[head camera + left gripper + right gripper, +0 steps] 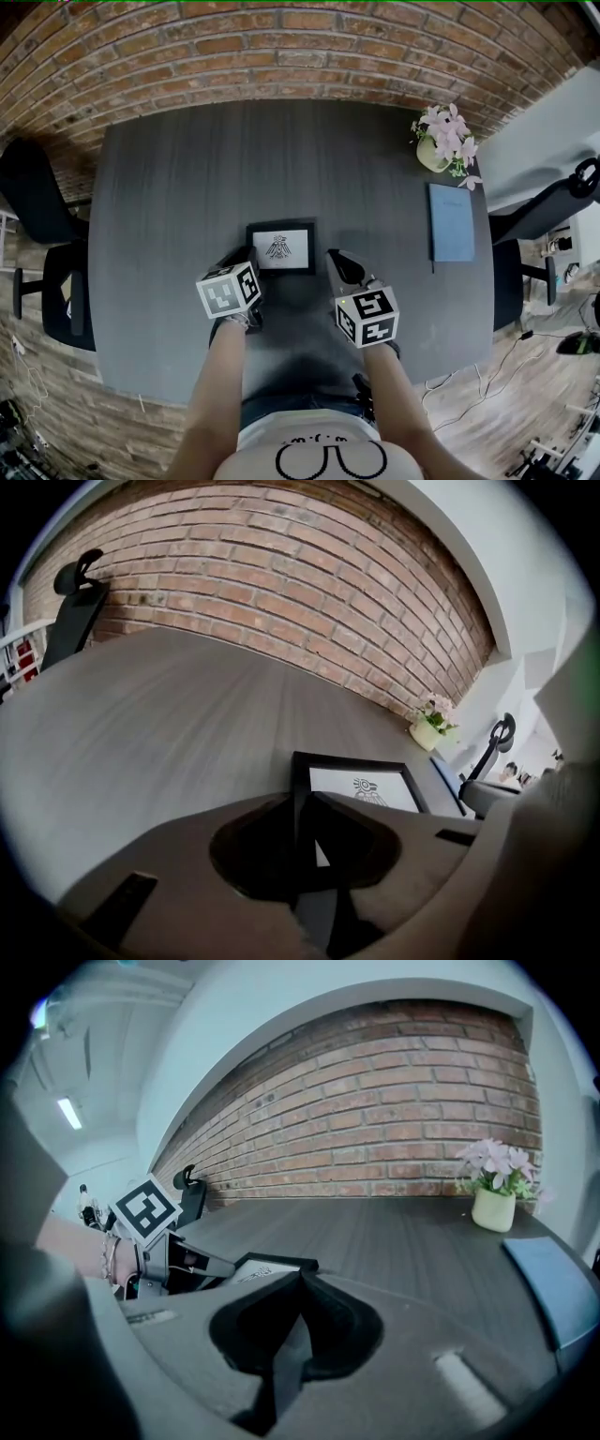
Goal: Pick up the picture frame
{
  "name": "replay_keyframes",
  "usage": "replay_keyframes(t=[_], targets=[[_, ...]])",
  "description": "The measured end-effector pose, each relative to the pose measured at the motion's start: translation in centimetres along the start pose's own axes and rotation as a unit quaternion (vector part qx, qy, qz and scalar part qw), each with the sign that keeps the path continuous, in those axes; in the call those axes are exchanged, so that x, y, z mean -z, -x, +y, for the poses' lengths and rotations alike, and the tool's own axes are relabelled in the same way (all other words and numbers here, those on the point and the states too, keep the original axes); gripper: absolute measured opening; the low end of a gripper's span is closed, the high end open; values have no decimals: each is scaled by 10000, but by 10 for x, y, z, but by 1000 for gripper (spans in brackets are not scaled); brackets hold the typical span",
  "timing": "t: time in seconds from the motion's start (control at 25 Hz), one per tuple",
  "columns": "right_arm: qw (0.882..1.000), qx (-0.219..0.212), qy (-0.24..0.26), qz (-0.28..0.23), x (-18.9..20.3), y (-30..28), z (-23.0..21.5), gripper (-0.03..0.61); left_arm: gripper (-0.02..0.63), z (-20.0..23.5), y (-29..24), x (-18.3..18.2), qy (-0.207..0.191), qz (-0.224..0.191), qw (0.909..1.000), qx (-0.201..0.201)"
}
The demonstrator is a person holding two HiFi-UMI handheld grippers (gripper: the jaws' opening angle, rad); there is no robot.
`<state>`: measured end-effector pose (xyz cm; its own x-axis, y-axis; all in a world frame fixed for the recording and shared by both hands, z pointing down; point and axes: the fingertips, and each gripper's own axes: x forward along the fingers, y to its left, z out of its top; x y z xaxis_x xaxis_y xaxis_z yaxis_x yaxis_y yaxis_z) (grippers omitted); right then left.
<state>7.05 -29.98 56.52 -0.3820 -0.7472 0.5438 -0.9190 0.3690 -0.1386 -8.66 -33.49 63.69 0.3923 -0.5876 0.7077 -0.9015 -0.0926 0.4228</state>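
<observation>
Brick wall (281,47) runs behind a dark grey worktop (178,187), with a black office chair (42,234) off its left edge. Nearest the person, the left claw (248,256) sits at the lower left corner of the picture frame (280,247). In the left gripper view its jaws are drawn in on the frame's left rail, one outside the rail and one over the print, and the pads look pressed against it. The frame lies at the near middle of the worktop, a black surround with a white print; whether it lies quite flat or leans back a little cannot be told. It should be light and stiff, but any glazing would be slick and breakable, so the black rail is the place to hold, not the face. A hold on one rail alone would likely let the far side sag or swing. The right claw (334,259) hangs just beside the frame's lower right corner, jaws together with nothing between them, so it would have to open before helping on the right rail. Farther right lie a blue notebook (452,222) and a pot of pink flowers (441,141), well apart from the frame, then a second chair (544,216).
</observation>
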Motion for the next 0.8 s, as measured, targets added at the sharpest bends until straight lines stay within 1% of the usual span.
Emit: replay_keyframes(t=[0.12,0.2,0.28,0.36,0.4,0.48,0.56,0.64,0.72,0.8], targets=[[10000,1,-32,-18,-1,1,1,-3,66,0,0,0,222,46,9995,212],[10000,-28,-70,-26,-2,2,2,-3,66,0,1,0,306,75,9991,283],[9998,-114,-153,-2,-3,1,3,-3,66,0,1,0,340,93,9989,307],[9991,-290,-314,59,-3,-1,5,-3,66,0,1,0,349,106,9988,326],[9980,-433,-442,102,-3,-2,7,11,66,0,1,0,345,112,9988,336],[9932,-826,-790,233,-2,-6,12,96,66,0,1,0,316,122,9988,346],[9843,-1246,-1202,355,-4,-10,17,174,66,0,1,0,270,125,9990,338],[9730,-1597,-1594,481,-5,-14,19,226,66,0,1,0,242,126,9991,335],[9637,-1813,-1864,612,-6,-19,19,253,66,0,1,0,247,130,9990,343],[9583,-1883,-2019,730,-5,-25,16,253,66,0,1,0,255,142,9990,349]])
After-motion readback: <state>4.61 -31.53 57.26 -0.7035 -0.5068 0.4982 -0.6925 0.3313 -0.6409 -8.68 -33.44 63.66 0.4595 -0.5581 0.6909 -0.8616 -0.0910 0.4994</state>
